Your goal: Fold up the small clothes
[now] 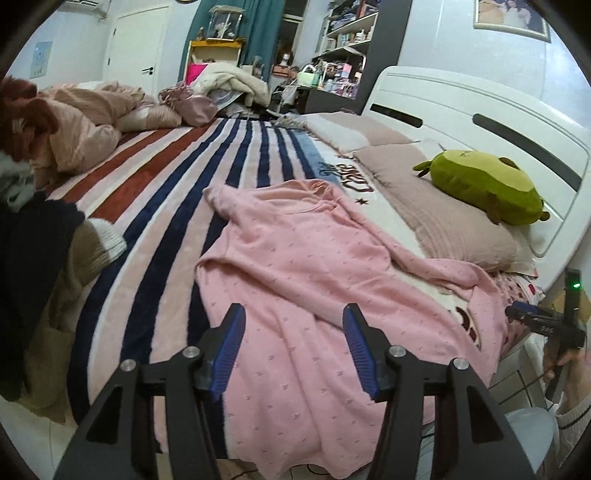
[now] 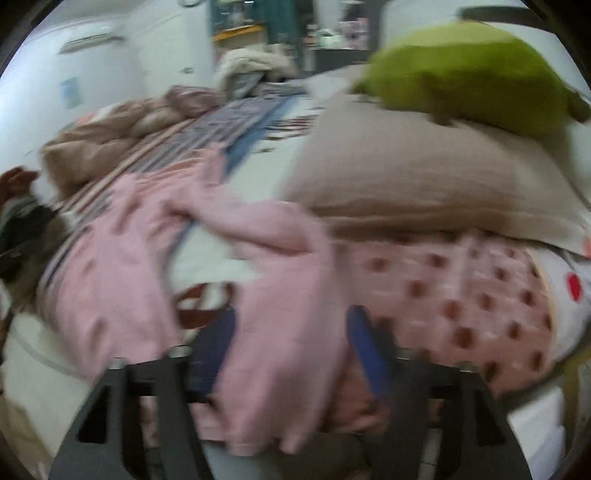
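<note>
The pink knit top (image 1: 295, 266) lies spread on the striped blanket (image 1: 177, 184), with its lower hem hanging over the near edge of the bed and its neckline at the far end. So its long axis runs from me away toward the far side, a little to the left. One sleeve (image 1: 436, 266) stretches out to the right, toward the beige pillow (image 1: 436, 206).

My left gripper (image 1: 293, 350) hovers above the near part of the top, directly over the body panel, with its two blue pads spread wide and nothing between them. My right gripper (image 2: 291, 354) is at the right near corner of the bed; its picture is blurred, but the pads look apart and the pink sleeve cloth (image 2: 280, 332) passes between them. I cannot say if the cloth is touched. I judge that the right gripper is nearer to the sleeve and the left one nearer to the hem, so the first fold probably starts with the sleeve coming in across the body.

Outward from the top: a green plush toy (image 1: 484, 188) rests on the pillow, against the white headboard (image 1: 480, 110). At the far left lies a crumpled beige duvet (image 1: 81, 125), and a pile of dark clothes (image 1: 33, 243) is at the near left. Behind the bed I see crowded shelves (image 1: 343, 40) and a teal curtain (image 1: 255, 22).
</note>
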`<state>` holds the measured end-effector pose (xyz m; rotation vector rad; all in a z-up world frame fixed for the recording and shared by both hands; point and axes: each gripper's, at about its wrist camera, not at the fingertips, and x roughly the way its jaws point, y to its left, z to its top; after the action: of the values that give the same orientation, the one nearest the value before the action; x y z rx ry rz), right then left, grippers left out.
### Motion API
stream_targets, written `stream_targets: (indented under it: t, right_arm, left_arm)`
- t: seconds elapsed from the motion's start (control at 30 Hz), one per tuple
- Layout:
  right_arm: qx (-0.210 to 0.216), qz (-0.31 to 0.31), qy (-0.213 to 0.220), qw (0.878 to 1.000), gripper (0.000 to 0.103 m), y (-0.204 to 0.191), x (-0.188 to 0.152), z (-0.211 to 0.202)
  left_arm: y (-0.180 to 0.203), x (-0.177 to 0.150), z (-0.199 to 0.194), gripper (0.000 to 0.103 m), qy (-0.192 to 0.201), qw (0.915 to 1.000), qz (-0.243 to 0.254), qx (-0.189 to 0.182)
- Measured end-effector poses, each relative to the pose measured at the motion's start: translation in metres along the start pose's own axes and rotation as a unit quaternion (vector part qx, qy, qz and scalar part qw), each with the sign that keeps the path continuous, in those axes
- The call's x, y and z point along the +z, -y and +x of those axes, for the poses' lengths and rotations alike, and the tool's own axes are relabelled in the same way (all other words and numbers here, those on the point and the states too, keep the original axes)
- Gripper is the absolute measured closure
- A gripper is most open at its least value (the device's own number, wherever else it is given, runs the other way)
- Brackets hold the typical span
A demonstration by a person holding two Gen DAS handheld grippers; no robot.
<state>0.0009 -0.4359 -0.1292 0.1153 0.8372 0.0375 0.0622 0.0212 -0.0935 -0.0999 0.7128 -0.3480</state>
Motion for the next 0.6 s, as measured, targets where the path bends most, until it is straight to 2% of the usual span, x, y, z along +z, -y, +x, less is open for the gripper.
stream_targets:
  t: [0.17, 0.2, 0.23, 0.27, 0.33, 0.43, 0.6]
  right_arm:
    - [0.012, 0.016, -0.036, 0.999, 0.037, 0.017, -0.008, 0.028]
    - [0.023, 0.018, -0.036, 0.999, 0.044, 0.016, -0.009, 0.033]
    - [0.026, 0.014, -0.032, 0.999, 0.061, 0.014, -0.01, 0.036]
    - [0.025, 0.008, -0.03, 0.999, 0.069, 0.012, -0.009, 0.037]
    - [0.038, -0.002, -0.028, 0.999, 0.097, 0.007, -0.004, 0.04]
    - [0.035, -0.012, -0.025, 0.999, 0.1, 0.002, 0.003, 0.041]
    - [0.059, 0.014, 0.028, 0.998, 0.102, 0.003, 0.022, 0.015]
  left_arm:
    - [0.007, 0.002, 0.003, 0.052, 0.0, 1.0, 0.002, -0.009]
    - [0.008, 0.002, 0.004, 0.052, -0.001, 1.0, 0.002, -0.008]
    - [0.009, 0.001, 0.003, 0.052, -0.001, 1.0, 0.002, -0.007]
    - [0.009, 0.0, 0.004, 0.052, -0.002, 1.0, 0.001, -0.006]
    - [0.007, -0.001, 0.004, 0.051, -0.002, 1.0, -0.004, -0.003]
    - [0.002, -0.003, 0.004, 0.051, -0.002, 0.9999, -0.014, 0.0]
    - [-0.007, -0.007, 0.003, 0.051, -0.001, 0.9997, -0.024, 0.003]
